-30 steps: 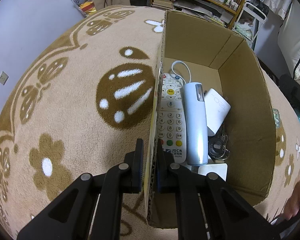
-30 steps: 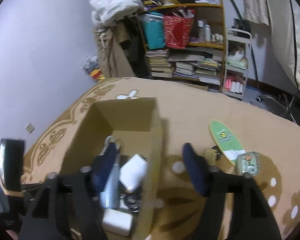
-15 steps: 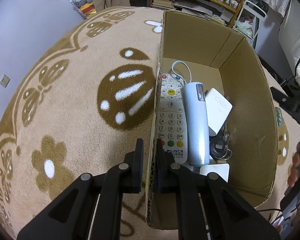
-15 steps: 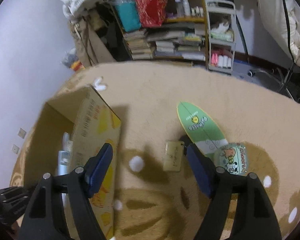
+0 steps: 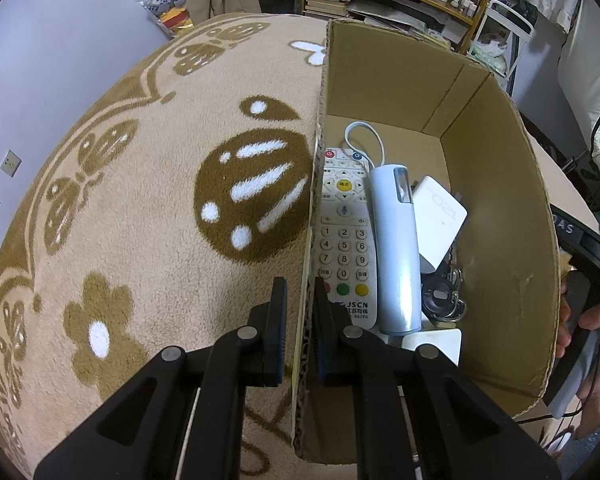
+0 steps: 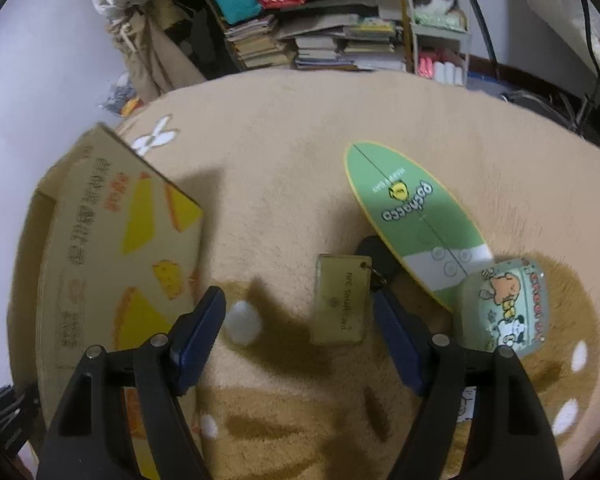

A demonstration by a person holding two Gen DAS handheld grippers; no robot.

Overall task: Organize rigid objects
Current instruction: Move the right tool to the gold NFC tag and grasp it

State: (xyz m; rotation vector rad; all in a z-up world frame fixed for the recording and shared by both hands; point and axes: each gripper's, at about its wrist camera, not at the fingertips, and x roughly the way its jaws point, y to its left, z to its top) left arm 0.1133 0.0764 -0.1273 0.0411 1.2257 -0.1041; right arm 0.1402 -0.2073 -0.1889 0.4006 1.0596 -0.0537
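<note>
While left tongs (image 5: pixel 298 312) clench the cardboard box (image 5: pixel 500 216) wall, remote (image 5: pixel 343 236) inside, right tongs (image 6: pixel 296 328) spread wide over tan card tag (image 6: pixel 341 299) on beige patterned carpet (image 5: pixel 140 216), cluttered bookshelf (image 6: pixel 332 36) behind, pale wall.

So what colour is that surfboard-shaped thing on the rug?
Green surfboard-shaped board with a yellow rim; right wrist view.

We are looking into a lived-in home room: a plush beige rug (image 5: pixel 148 208) with brown flowers is covering the floor, and a wooden shelf (image 6: pixel 340 20) (crammed) is holding stacked books.
</note>
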